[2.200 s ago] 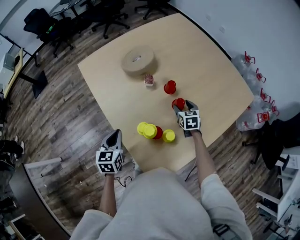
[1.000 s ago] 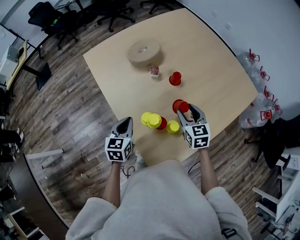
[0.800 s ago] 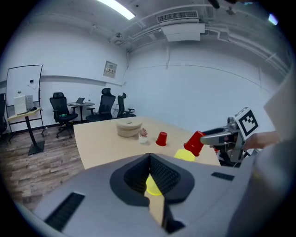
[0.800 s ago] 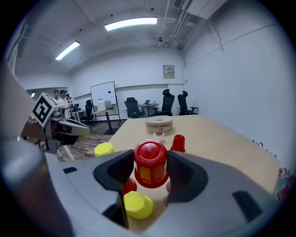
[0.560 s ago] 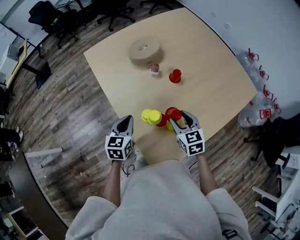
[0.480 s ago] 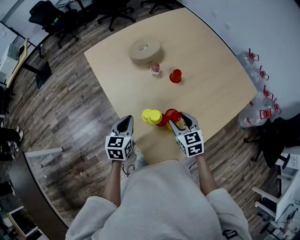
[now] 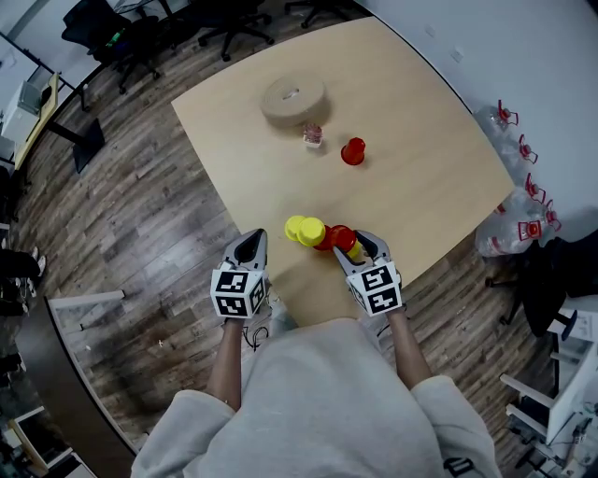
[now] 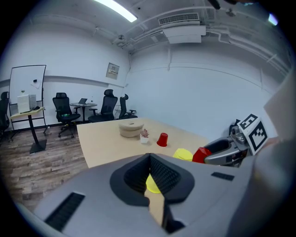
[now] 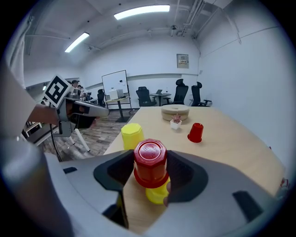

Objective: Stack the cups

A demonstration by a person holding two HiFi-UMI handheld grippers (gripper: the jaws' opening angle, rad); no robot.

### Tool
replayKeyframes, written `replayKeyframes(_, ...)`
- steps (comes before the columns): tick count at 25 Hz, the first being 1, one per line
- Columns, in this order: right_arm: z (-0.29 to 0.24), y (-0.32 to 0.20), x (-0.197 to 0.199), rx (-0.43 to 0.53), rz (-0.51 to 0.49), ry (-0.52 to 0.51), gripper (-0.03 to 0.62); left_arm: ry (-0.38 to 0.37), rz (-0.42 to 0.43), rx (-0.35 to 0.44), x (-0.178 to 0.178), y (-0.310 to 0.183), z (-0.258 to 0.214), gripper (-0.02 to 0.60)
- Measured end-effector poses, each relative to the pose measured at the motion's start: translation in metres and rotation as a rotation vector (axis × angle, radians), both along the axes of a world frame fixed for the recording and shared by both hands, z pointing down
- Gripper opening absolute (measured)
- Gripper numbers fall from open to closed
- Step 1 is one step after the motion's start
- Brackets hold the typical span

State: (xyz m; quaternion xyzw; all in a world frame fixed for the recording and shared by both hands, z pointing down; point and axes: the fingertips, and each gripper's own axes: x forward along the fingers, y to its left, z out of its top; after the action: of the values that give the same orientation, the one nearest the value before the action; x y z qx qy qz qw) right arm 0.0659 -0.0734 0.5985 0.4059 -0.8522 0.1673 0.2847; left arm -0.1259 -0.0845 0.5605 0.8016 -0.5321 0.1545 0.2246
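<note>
Red cup (image 9: 150,162) clamped inverted in R tongs (image 7: 356,250), over yellow cup (image 9: 156,194) beneath, prob. to stack; L tongs (image 8: 149,162) together, idle.

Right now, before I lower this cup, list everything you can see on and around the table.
Table: one, light wood, carries everything below.
Yellow cups: three, upside down; two side by side at the cluster's left, one under the held red cup.
Red cups: three, upside down; one alone mid-table, one partly hidden beside the yellow pair, one held.
Round disc: one, beige, far side.
Potted plant: one, small, white pot, beside the disc.
Office chairs: several, black, beyond the table.
Left gripper: shut, empty, at the near table edge.
Right gripper: shut on a red cup, over the yellow one.
</note>
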Motion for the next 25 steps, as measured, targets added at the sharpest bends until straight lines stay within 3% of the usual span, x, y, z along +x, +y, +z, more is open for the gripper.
replayKeyframes(12, 0.003, 0.001, -0.006, 0.000, -0.009, -0.017, 0.225, 0.001, 0.000, 0.003, -0.002, -0.003, -0.001, 0.011)
replayKeyframes(14, -0.004, 0.002, -0.010, 0.010, -0.019, -0.068, 0.287, 0.000, 0.001, 0.003, -0.001, -0.003, -0.001, 0.011)
replayKeyframes(17, -0.033, 0.001, -0.015, 0.084, -0.041, -0.155, 0.337, 0.000, 0.004, 0.002, -0.001, -0.004, -0.001, 0.011)
replayKeyframes(25, -0.096, -0.041, 0.022, 0.263, 0.087, -0.218, 0.322, -0.003, 0.014, 0.002, 0.002, -0.009, -0.001, 0.011)
